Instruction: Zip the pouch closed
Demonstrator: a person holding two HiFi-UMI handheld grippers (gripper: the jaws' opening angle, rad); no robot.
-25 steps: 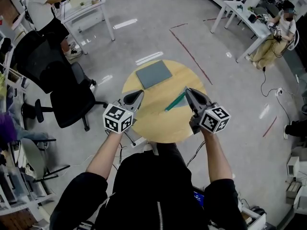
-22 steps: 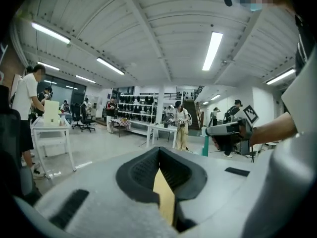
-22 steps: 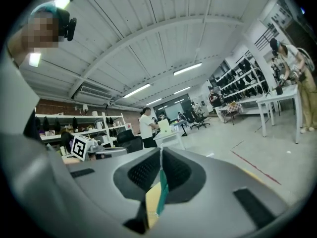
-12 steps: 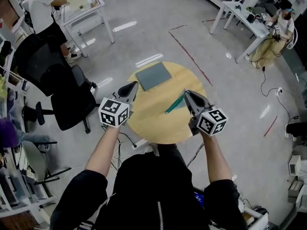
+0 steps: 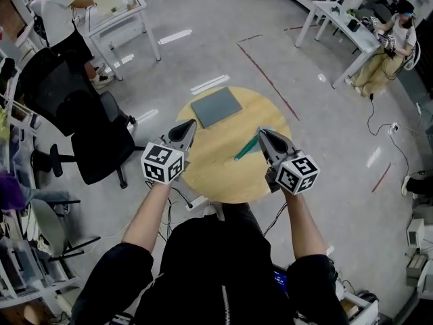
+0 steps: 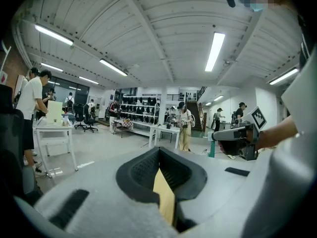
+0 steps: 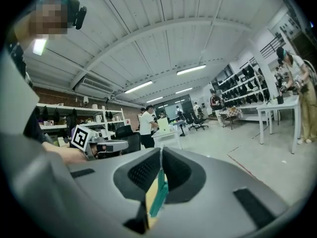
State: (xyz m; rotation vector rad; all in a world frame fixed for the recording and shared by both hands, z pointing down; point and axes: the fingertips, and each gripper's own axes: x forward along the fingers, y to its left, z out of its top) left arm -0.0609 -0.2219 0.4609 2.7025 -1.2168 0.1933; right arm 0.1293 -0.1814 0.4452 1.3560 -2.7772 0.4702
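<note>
A flat teal pouch [image 5: 247,147], seen almost edge-on, hangs tilted over the right part of the round wooden table [image 5: 223,175]. My right gripper [image 5: 261,133] is shut on its far upper end. The right gripper view shows the teal edge [image 7: 159,195] pinched between the closed jaws of the right gripper [image 7: 161,150]. My left gripper [image 5: 191,123] hovers over the table's left side, well apart from the pouch. In its own view the left gripper [image 6: 159,150] has its jaws together with nothing in them, and only tan tabletop shows through the gap below.
A grey-green flat rectangle [image 5: 216,105] lies at the table's back left. A black office chair [image 5: 95,134] stands left of the table. White desks [image 5: 118,12] with people at them stand farther off on both sides. Red tape lines [image 5: 267,76] cross the floor.
My left gripper has drifted a little farther from me and lifted slightly. The right gripper and the teal pouch have kept their place.
</note>
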